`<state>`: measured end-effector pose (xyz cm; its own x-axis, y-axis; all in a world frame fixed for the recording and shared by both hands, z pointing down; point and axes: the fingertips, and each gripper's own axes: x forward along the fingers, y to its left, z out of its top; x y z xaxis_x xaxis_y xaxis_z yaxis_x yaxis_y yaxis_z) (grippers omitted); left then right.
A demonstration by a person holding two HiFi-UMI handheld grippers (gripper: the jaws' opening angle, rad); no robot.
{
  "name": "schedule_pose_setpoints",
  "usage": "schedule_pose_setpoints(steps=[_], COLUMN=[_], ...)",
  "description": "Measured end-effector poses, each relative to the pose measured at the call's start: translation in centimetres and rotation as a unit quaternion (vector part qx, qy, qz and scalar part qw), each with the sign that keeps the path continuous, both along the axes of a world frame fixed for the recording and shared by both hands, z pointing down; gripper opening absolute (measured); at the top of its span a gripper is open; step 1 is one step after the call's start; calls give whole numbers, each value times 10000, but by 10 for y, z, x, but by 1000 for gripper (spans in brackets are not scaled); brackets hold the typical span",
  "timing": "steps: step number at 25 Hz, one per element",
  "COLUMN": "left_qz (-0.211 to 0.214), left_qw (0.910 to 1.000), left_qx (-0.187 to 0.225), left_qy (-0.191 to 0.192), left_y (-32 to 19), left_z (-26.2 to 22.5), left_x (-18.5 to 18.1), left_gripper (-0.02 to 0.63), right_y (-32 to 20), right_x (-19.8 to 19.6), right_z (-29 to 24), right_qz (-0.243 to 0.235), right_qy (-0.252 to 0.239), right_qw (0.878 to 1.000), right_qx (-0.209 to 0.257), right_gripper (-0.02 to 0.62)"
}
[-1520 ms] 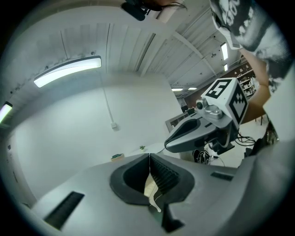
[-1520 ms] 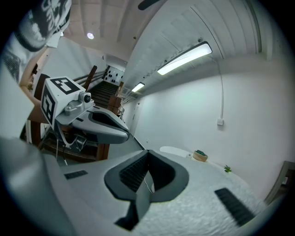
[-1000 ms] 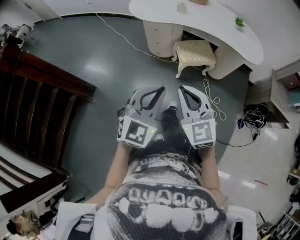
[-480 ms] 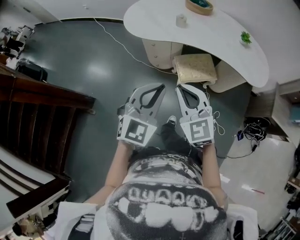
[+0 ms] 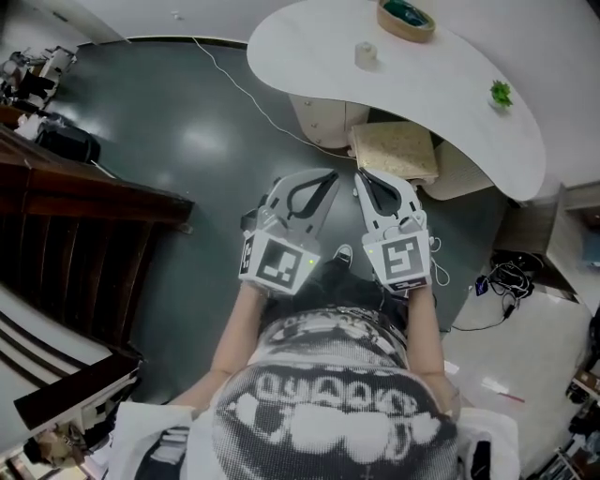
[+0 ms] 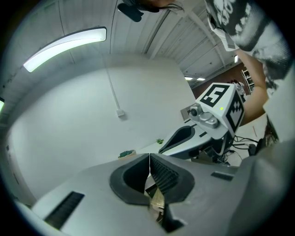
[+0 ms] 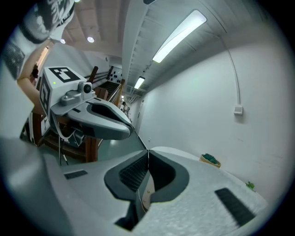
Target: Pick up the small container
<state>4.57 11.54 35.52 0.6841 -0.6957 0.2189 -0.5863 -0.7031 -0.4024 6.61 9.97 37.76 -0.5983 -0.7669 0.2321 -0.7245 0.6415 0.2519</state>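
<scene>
The small container (image 5: pixel 366 54), a pale little cylinder, stands on the white curved table (image 5: pixel 300 47) at the top of the head view. Both grippers are held close to the person's chest, well short of the table. My left gripper (image 5: pixel 328 174) has its jaws pressed together with nothing between them, as its own view shows (image 6: pixel 150 157). My right gripper (image 5: pixel 360 175) is shut and empty too (image 7: pixel 148 151). The two grippers sit side by side, tips nearly level. I cannot pick out the container in either gripper view.
A bowl with green contents (image 5: pixel 406 19) and a small green plant (image 5: pixel 501 93) share the table. A cushioned stool (image 5: pixel 394 150) stands half under it. Dark wooden furniture (image 5: pixel 84 216) fills the left. A white cable (image 5: pixel 244 89) trails over the dark floor.
The view has moved toward the table, which now shows more of its top with the bowl. Both grippers stay shut in front of the torso.
</scene>
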Motion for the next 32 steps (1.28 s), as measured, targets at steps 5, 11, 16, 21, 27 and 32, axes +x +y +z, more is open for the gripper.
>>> schedule_pose_setpoints(steps=[5,11,16,21,27,32], left_qz=[-129,-240,-338,-247,6,144], left_qw=[9999,9997,9994,9997,9999,9998], left_qx=[10,9,29,4,-49,-99], left_qy=[20,-9,-18,-66,-105,-65], left_y=[-8,-7,-10,-15,-33,-65], left_z=[0,1,0,3,7,12], left_x=[-3,-5,-9,-6,5,4], left_gripper=[5,5,5,5,5,5], right_y=[-6,-6,-7,-6,-29,-57], right_x=[-2,-4,-6,-5,-3,-4], right_z=[1,2,3,6,9,16], right_qz=[-117,-215,-253,-237,-135,-10], right_qy=[10,-4,-22,-6,-66,-3], right_qw=[9999,9998,9997,9997,9998,9998], right_qx=[11,3,-66,-83,-92,-184], right_gripper=[6,8,9,15,17,18])
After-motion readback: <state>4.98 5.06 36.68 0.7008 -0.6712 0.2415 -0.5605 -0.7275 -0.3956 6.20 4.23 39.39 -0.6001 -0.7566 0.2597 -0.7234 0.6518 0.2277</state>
